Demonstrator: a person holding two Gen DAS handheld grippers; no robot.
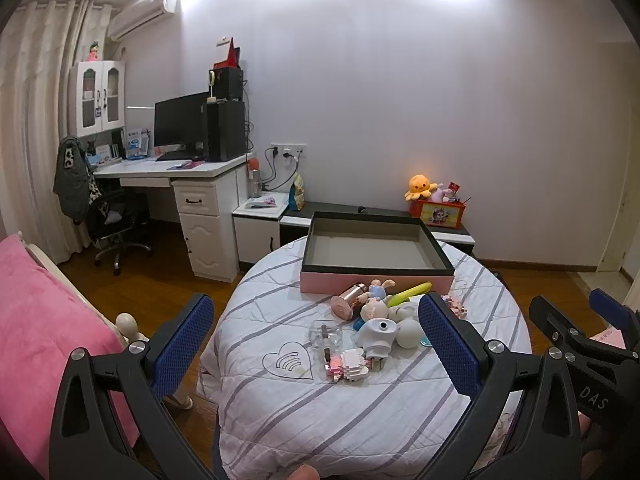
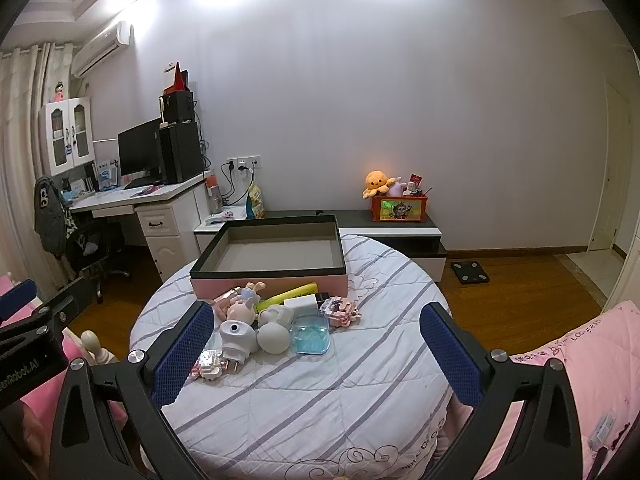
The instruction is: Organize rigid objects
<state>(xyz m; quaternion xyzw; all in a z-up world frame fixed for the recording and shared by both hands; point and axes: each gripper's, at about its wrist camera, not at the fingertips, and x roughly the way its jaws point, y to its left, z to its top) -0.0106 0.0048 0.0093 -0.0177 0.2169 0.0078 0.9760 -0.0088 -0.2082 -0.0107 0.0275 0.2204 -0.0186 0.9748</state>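
Observation:
A pink box with a black rim (image 1: 378, 268) (image 2: 268, 270) stands open and empty at the far side of a round table. In front of it lies a pile of small things: a rose metal bottle (image 1: 348, 298), a yellow-green marker (image 1: 408, 293) (image 2: 288, 296), a doll (image 1: 376, 304), a white plug-in device (image 1: 378, 334) (image 2: 238, 338), a grey ball (image 2: 273, 338), a clear blue case (image 2: 311, 335), pink block models (image 1: 348, 364) (image 2: 339, 308). My left gripper (image 1: 316, 344) and right gripper (image 2: 316, 354) are both open and empty, held above the near part of the table.
The table wears a white striped quilt (image 1: 320, 412). A pink bed (image 1: 36, 320) lies at the left, pink bedding (image 2: 580, 364) at the right. A desk with a monitor (image 1: 180, 128) and a low cabinet with an orange toy box (image 1: 438, 212) stand by the wall.

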